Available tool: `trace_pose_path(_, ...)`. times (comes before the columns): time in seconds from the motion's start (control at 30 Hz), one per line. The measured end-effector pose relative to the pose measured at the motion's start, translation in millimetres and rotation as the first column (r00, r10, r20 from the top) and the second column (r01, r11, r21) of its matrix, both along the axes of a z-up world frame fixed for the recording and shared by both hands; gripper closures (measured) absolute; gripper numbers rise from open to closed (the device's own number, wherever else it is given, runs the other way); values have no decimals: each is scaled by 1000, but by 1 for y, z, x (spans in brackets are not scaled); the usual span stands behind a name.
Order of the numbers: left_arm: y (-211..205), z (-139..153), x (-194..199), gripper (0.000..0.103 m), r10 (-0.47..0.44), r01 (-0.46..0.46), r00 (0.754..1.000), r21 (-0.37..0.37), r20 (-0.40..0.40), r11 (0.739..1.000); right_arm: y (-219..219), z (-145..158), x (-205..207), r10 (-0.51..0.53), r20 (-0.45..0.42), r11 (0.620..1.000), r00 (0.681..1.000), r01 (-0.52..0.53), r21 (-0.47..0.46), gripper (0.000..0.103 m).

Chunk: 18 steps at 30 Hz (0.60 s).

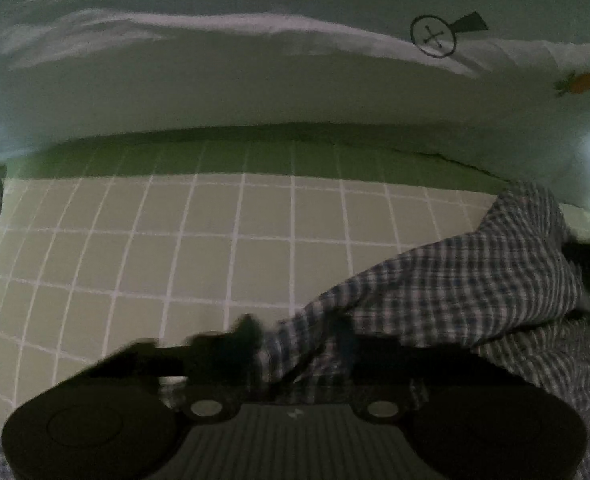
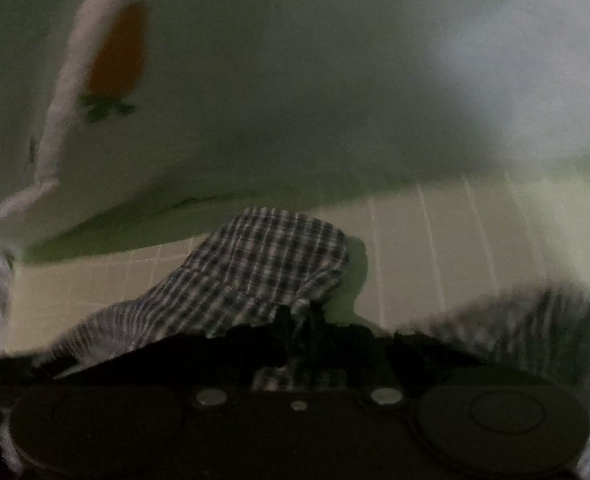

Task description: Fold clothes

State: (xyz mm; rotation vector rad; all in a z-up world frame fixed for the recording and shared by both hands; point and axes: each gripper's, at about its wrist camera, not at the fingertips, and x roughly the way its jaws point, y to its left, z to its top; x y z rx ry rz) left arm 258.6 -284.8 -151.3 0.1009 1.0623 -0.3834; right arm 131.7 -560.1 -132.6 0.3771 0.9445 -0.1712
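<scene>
Checked cotton garment (image 1: pixel 467 280), woven in dark blue and white squares, lies partly on a pale green bed sheet with a white grid pattern (image 1: pixel 175 240) and partly lifted from it, at about 4 o'clock in the left wrist view and near the centre in the right wrist view (image 2: pixel 263 272). The left hand-held gripper (image 1: pixel 295 344) has its two dark fingers drawn together on an edge of this cloth, and the fabric rises from there in a tight ridge toward 2 o'clock, which suggests that the edge is held so the cloth can be carried over itself for a fold. The right hand-held gripper (image 2: pixel 299 332) also seems clamped on a bunch of the same cloth, but the picture is dark and blurred at the fingertips, so I judge this and do not see it clearly. Holding two points of the edge probably keeps it straight and stops the loose part from sagging. Behind the garment, from 9 to 3 o'clock, lies a white quilt printed with an orange carrot (image 1: pixel 585 82) and round black marks (image 1: pixel 433 36); its fold (image 2: pixel 255 100) stands just beside the garment, so I think the cloth is kept on the open sheet where it is flat. The fold looks still in an early stage.
</scene>
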Motion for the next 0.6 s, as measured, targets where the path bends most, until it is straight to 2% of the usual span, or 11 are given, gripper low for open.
trace_pose_path(0.03, -1, 1, 3, 97, 9, -9, 1000, -1, 0, 1000, -1, 7, 9, 9, 28, 1000, 1000, -9, -13, 96)
trace_pose_path(0.1, -3, 5, 10, 100, 37, -37, 999, -8, 22, 999, -4, 22, 27, 27, 84, 999, 996, -24, -39, 97)
trace_pose_path(0.27, -12, 42, 33, 101, 114, -106, 972, -47, 205, 993, 0, 65, 67, 73, 238, 986, 968, -34, -164, 98)
trace_pose_path(0.33, -14, 37, 43, 101, 143, -137, 971, -45, 191, 990, 10, 64, 78, 115, 244, 978, 963, -67, -197, 98)
trace_pose_path(0.43, -13, 11, 53, 99, 186, -183, 975, -28, 120, 983, 24, 31, 88, 127, 166, 956, 978, -76, -282, 98)
trace_pose_path(0.5, -13, -1, 54, 85, 199, -200, 976, 5, 84, 980, 24, 7, 93, 108, 102, 959, 989, -77, -273, 94)
trace_pose_path(0.53, -12, -1, 52, 77, 211, -212, 974, 11, 88, 977, 24, 2, 92, 91, 84, 959, 992, -65, -275, 86)
trace_pose_path(0.57, -9, 2, 48, 61, 214, -215, 972, 3, 97, 977, 23, 2, 90, 77, 81, 958, 994, -52, -282, 68)
trace_pose_path(0.6, -8, 5, 44, 43, 208, -208, 972, -15, 105, 978, 21, 6, 83, 66, 99, 959, 993, -35, -283, 55)
